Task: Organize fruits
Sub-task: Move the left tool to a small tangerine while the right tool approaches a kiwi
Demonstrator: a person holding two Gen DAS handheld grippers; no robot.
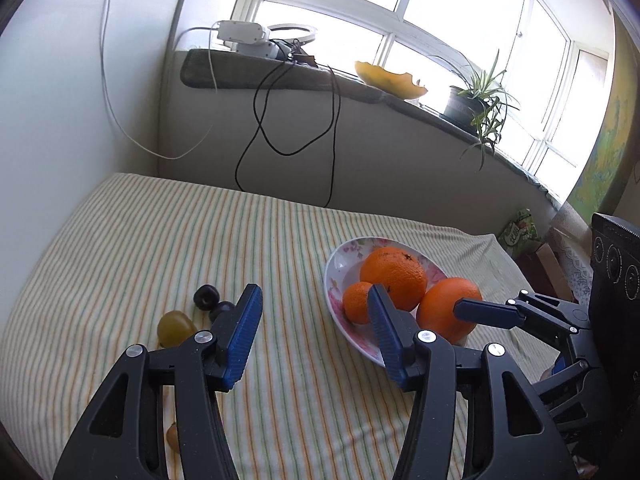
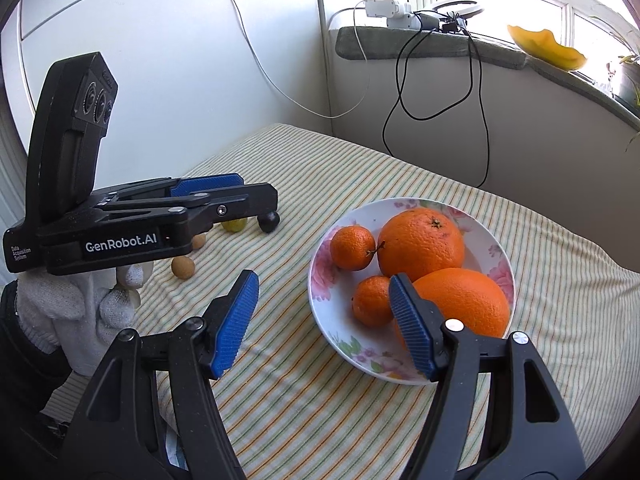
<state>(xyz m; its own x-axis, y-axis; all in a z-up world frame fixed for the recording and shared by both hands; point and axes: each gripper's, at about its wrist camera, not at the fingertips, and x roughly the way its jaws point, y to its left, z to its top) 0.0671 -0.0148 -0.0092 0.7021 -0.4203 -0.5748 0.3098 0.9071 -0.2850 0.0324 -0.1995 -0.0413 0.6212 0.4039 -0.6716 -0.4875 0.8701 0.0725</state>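
The counter (image 2: 400,184) is covered with a striped cloth (image 1: 160,232). Ahead and right of the left hand-held gripper (image 1: 314,308) a flowered bowl (image 2: 320,280) sits on the cloth. Ahead and left of it lie two dark plums (image 1: 206,297) touching, a yellow-green fruit (image 1: 174,327) just beside them, and two small tan fruits (image 2: 183,267) nearer.

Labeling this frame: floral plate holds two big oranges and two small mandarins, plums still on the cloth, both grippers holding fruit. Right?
Not quite. Both the left gripper and the right gripper are open and empty, as each wrist view shows. The plate contents and the plums on the cloth are as stated.
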